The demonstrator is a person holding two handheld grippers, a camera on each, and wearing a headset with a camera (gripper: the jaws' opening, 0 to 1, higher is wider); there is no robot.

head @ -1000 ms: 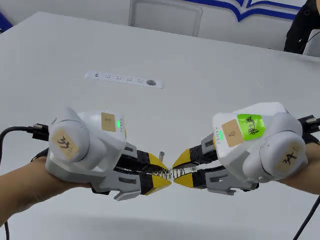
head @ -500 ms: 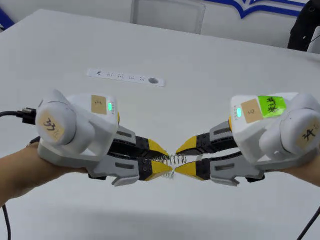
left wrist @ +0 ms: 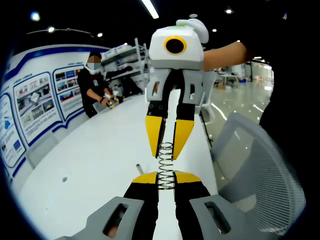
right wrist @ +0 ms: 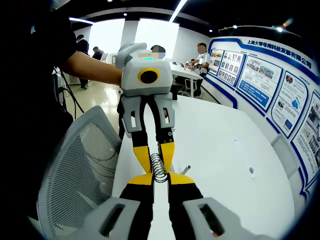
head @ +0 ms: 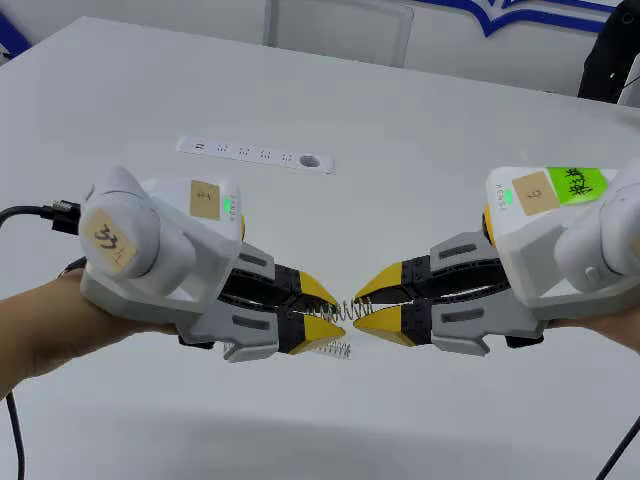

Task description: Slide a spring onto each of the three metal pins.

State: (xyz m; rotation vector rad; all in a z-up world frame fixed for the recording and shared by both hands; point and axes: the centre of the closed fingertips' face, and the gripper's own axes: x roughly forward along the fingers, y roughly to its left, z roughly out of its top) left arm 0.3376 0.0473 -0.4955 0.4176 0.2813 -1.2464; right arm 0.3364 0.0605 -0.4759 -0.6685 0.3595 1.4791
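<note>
The left tongs (head: 338,316) reach in from the left of the head view, pinched narrow on one end of a spring (head: 347,309). The spring runs roughly level between the two sets of yellow tips, above the white bench (head: 420,200). A second spring (head: 336,350) lies on the bench just below the left tongs. The right tongs (head: 357,311) come in from the right, also narrow and clamped on the first spring's other end. In the right gripper view a small metal pin (right wrist: 186,170) stands on the bench just beside the tips. A power strip (head: 255,155) lies farther back.
</note>
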